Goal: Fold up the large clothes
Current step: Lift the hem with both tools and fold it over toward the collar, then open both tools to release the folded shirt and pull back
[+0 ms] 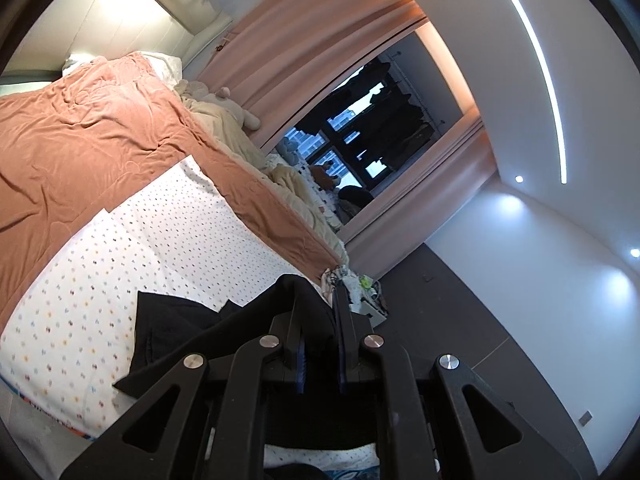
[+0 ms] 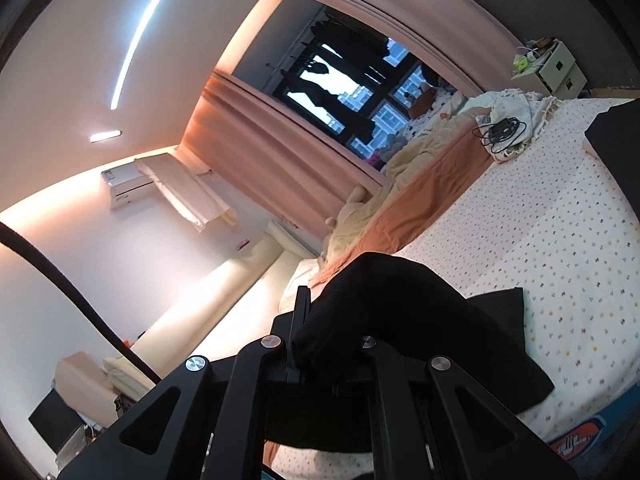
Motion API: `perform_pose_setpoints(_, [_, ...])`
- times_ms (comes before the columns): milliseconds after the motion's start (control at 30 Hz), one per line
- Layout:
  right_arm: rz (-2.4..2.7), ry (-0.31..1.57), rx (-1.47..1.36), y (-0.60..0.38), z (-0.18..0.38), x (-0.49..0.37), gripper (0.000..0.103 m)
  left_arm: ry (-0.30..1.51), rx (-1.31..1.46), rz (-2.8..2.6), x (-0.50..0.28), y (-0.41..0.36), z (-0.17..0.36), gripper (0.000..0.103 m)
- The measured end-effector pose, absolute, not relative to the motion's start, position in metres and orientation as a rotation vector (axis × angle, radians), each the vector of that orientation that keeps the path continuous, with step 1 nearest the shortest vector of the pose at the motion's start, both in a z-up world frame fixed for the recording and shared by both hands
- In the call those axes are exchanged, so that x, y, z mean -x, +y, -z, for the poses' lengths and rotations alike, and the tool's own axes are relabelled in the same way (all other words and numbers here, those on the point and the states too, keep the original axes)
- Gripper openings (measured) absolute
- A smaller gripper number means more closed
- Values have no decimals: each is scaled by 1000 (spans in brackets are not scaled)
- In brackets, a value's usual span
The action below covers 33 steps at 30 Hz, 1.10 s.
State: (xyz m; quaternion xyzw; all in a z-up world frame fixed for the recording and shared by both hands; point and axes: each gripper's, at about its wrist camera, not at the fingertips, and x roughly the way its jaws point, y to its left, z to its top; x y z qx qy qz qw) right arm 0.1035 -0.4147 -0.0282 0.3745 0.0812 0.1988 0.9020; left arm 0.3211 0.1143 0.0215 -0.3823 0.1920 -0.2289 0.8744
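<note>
Both the left gripper [image 1: 320,300] and right gripper [image 2: 320,312], clenched on the black garment [image 1: 176,320], were seemingly mid-fold at lower frame, needing an even carry across the dotted sheet [image 1: 160,232].

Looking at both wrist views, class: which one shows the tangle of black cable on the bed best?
The right wrist view. The black cable lies coiled in plain sight on a pale cloth at the far end of the bed. The left wrist view shows nothing clearly identifiable as it.

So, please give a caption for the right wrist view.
Right gripper lifts black garment above dotted bedsheet.
</note>
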Motion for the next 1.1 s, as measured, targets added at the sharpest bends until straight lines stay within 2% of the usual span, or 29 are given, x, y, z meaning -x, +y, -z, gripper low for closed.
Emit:
perform_pose_setpoints(233, [-380, 186, -798, -404, 25, -169, 4, 457, 787, 464, -394, 106, -16, 13])
perform_pose_setpoints(533, [-326, 277, -801, -391, 34, -236, 4, 558, 781, 415, -475, 98, 23, 13])
perform_pose_setpoints(733, [-290, 348, -803, -392, 39, -273, 4, 635, 780, 370, -518, 89, 59, 13])
perform_pose_setpoints(1100, [-187, 533, -857, -386, 82, -320, 8, 800, 812, 262, -565, 77, 147, 13])
